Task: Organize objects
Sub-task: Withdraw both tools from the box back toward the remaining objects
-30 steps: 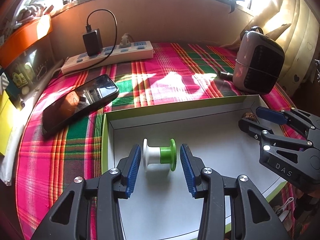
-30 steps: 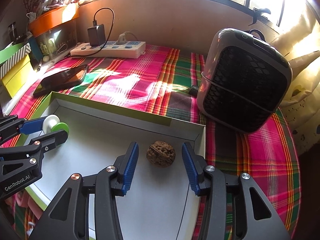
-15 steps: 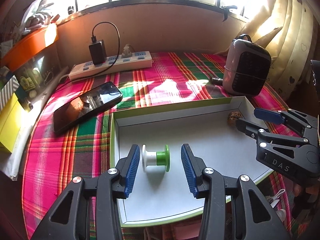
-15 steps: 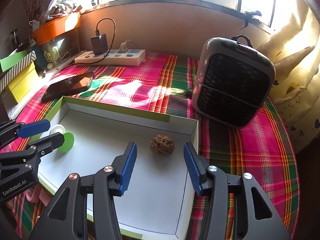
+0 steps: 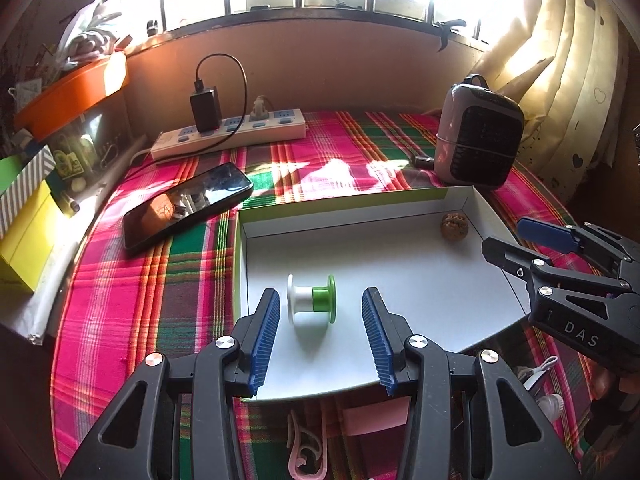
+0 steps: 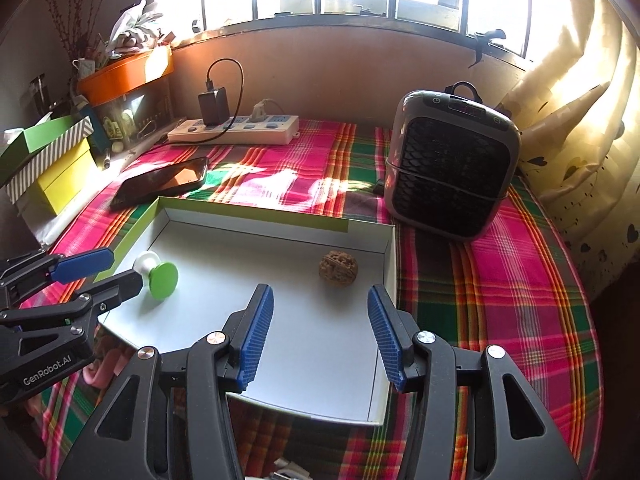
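Spool (image 5: 311, 299) first, seen from the left wrist: it lies on its side in the near left part of the white tray (image 5: 400, 204), white end to the left and green end to the right. Your left tool (image 5: 316, 330) is spread wide and grips nothing; the spool sits just ahead of the blue pads (image 5: 265, 332), touching neither. My reading is that both items are placed and you are clearing out, so lift straight back and keep the pads off the green end, since a spool on its side will likely roll at a nudge. The right tool (image 5: 510, 240) shows at the right edge, near the walnut (image 5: 454, 225) in the far right corner.

From the right wrist, the walnut (image 6: 338, 269) rests in the tray (image 6: 276, 216) near its right wall, ahead of the right tool (image 6: 320, 330), which is also gaping and empty, with no contact. Mind the tray's wall beside your right pad. The left tool (image 6: 98, 270) sits at the tray's left edge by the spool (image 6: 158, 274). Phone (image 6: 160, 182), power strip (image 6: 236, 130) and heater (image 6: 450, 168) stand outside on the plaid worktop (image 6: 500, 280).
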{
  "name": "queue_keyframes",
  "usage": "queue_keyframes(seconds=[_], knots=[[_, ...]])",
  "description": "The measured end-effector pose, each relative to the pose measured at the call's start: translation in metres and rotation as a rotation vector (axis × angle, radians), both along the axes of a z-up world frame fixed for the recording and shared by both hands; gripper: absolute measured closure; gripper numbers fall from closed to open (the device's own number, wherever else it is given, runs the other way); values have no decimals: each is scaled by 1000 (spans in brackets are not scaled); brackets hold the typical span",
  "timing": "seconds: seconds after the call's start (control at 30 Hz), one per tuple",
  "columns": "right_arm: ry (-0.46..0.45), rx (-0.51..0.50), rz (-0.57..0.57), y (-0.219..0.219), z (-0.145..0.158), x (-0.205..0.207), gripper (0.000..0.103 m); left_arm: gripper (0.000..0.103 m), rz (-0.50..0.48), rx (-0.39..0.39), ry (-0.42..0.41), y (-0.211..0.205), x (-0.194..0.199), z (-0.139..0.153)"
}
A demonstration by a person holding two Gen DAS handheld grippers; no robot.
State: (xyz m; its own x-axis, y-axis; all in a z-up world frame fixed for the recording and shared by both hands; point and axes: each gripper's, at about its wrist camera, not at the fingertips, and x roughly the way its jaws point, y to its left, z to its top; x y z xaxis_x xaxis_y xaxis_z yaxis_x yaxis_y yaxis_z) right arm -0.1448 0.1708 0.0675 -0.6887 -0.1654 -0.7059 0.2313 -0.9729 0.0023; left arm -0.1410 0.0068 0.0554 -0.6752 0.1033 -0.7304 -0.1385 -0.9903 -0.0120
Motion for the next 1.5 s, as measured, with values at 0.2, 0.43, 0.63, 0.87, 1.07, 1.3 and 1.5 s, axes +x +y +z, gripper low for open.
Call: queue_keyframes(seconds=[0.2, 0.43, 0.63, 0.87, 1.07, 1.3, 1.5], knots=[[17, 0, -9, 1, 2, 18, 52, 61, 6, -3, 16, -3, 15, 2], [25, -22, -20, 6, 0, 43, 52, 61, 7, 6, 22, -6, 32, 1], [32, -27, -32, 12, 0, 61, 52, 61, -6, 13, 30, -9, 49, 1], [39, -11, -48, 18, -2, 78, 52, 61, -7, 37, 27, -16, 63, 0], [27, -36, -61, 25, -6, 93, 52, 61, -2, 58, 8, -25, 77, -6], [14, -34, -83, 32, -14, 109, 52, 61, -8, 69, -4, -33, 95, -14], [-5, -37, -83, 34, -20, 119, 52, 61, -2, 92, -16, -41, 101, -18]])
